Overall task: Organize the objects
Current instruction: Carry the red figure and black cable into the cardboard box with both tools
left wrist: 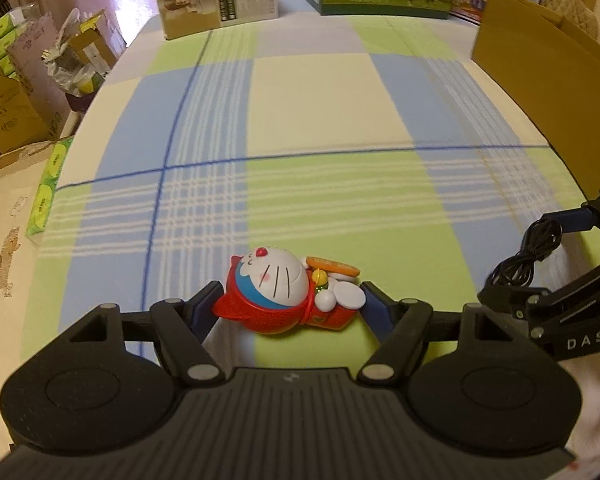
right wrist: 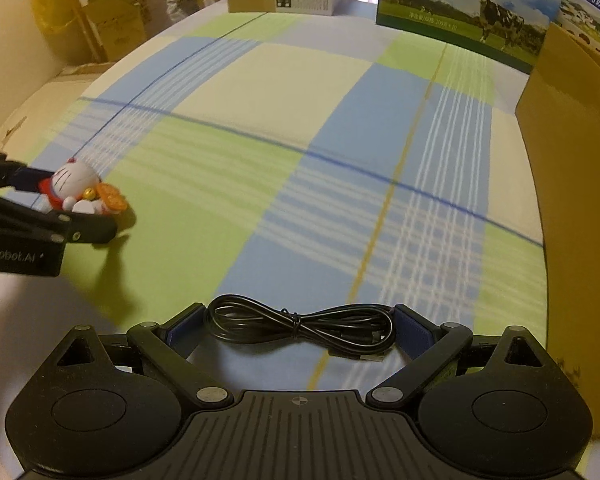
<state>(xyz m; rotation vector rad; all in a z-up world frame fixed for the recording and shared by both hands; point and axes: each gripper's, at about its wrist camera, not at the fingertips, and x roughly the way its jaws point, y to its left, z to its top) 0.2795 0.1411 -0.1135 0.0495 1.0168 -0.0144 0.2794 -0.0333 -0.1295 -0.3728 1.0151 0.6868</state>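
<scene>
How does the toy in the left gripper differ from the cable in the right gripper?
The toy is a solid, rounded figure in red, blue and white; the cable is thin, black and coiled into a tied bundle. The toy lies on its back between the left gripper's fingers, while the cable stretches flat across the gap of the right gripper. Both sit between the fingers of a gripper, above the checked cloth.
</scene>
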